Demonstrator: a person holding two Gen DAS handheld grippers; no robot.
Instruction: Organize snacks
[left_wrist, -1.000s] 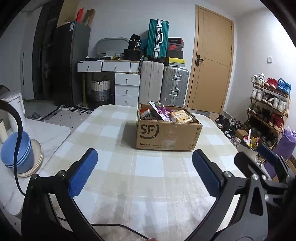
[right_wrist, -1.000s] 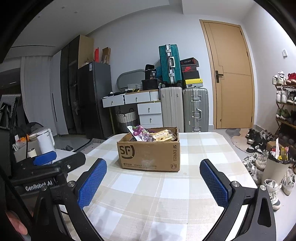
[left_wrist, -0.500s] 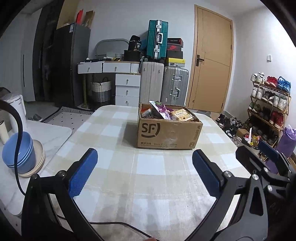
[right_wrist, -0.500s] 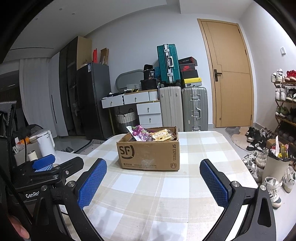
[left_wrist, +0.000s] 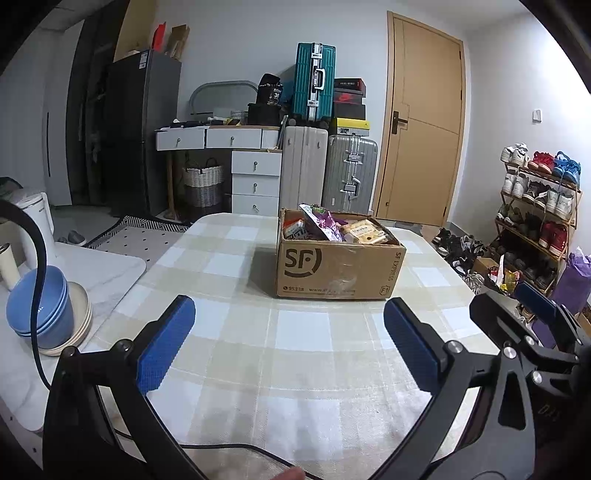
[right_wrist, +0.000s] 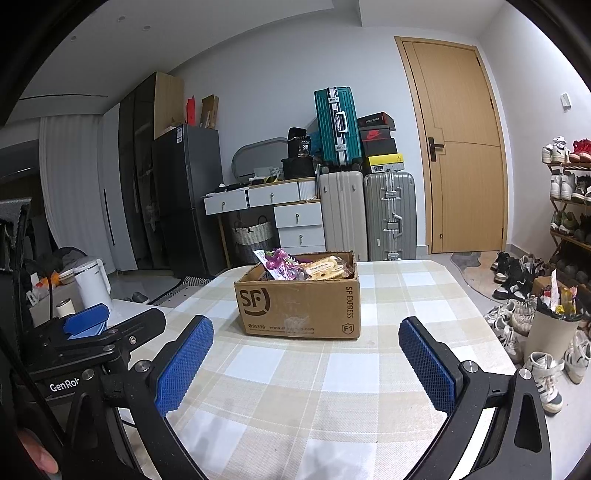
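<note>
Fingers: left gripper (left_wrist: 288, 347) and right gripper (right_wrist: 304, 365) both spread wide, holding nothing
Table (left_wrist: 236, 332): checked cloth; suitcases (left_wrist: 347, 173), door, shoe rack behind
Cardboard box (left_wrist: 338, 269): ahead of both, well apart
Contents: snacks (left_wrist: 364, 230), a purple packet (right_wrist: 279, 264)

Most snacks (left_wrist: 334, 229) sat hidden behind the cardboard box (left_wrist: 336, 267) walls; package labels were too small to read.

Matt brown cardboard box (left_wrist: 338, 269) sits on a woven checked cloth tablecloth (left_wrist: 258, 354); snack packets (left_wrist: 364, 230) look glossy.
</note>
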